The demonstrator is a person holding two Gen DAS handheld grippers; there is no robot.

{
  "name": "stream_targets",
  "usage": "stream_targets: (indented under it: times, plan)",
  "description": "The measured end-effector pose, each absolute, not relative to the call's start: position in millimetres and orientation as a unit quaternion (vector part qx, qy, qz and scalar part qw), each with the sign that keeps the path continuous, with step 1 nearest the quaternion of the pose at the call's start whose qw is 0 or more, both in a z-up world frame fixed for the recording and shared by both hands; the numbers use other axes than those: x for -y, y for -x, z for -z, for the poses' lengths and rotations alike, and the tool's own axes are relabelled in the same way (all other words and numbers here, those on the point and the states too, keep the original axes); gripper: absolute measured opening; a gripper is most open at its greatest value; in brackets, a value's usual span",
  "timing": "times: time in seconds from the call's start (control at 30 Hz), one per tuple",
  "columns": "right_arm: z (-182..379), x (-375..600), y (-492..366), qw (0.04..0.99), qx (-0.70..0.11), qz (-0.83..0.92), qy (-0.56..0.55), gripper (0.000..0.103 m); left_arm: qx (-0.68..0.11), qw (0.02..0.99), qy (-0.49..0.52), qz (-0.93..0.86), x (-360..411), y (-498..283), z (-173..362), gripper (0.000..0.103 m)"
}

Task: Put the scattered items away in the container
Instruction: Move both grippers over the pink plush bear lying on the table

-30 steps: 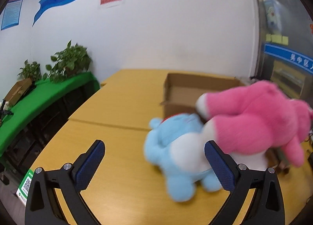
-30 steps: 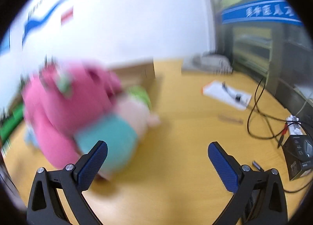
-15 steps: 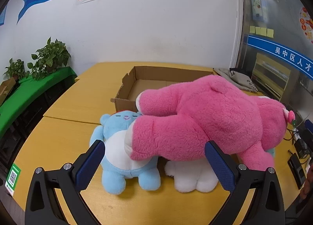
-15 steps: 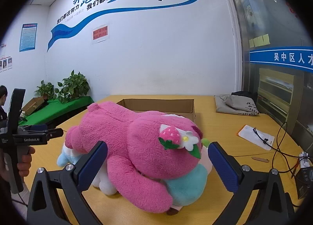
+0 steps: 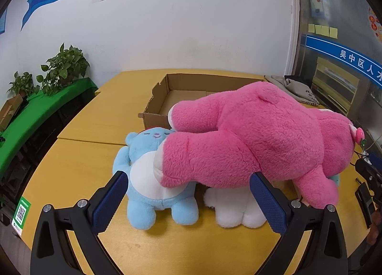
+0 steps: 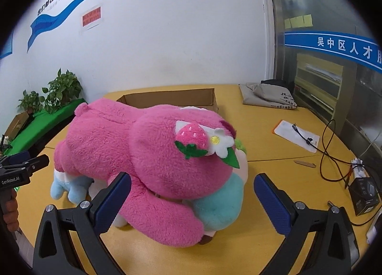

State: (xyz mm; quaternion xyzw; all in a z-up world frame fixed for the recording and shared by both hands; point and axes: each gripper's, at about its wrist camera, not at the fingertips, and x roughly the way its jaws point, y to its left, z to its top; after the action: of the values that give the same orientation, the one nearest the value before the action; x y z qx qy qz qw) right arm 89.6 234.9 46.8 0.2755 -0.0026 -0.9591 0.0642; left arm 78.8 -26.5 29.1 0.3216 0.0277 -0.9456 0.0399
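Observation:
A big pink plush bear [image 5: 253, 141] [image 6: 148, 155] lies across smaller toys on the yellow table. Under it are a light blue plush [image 5: 148, 174] [image 6: 66, 189], a white plush [image 5: 236, 208] and a teal plush [image 6: 222, 203]. Behind the pile stands an open cardboard box [image 5: 181, 98] [image 6: 172, 100], empty as far as I can see. My left gripper [image 5: 188, 201] is open, its fingers either side of the blue and white plush, touching nothing. My right gripper [image 6: 191, 203] is open around the pink bear's arm and the teal plush.
A grey cloth bag [image 6: 267, 95] lies at the back right. A white sheet [image 6: 296, 136], black cables [image 6: 334, 153] and a small black box [image 6: 365, 196] lie on the right of the table [image 6: 274, 172]. Potted plants [image 5: 64, 67] stand on a green shelf at left.
Both grippers swung round and steadied on the plush pile, then moved closer and tilted down. The toys themselves have stayed put.

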Motion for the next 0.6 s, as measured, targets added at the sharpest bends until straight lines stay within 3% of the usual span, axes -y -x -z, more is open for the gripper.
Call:
stream_targets:
  times: [0.6]
  plan:
    - [-50, -233, -83, 0.050, -0.010, 0.955, -0.292, 0.103, -0.043, 0.014, -0.328, 0.944, 27, -66, -29, 0.103]
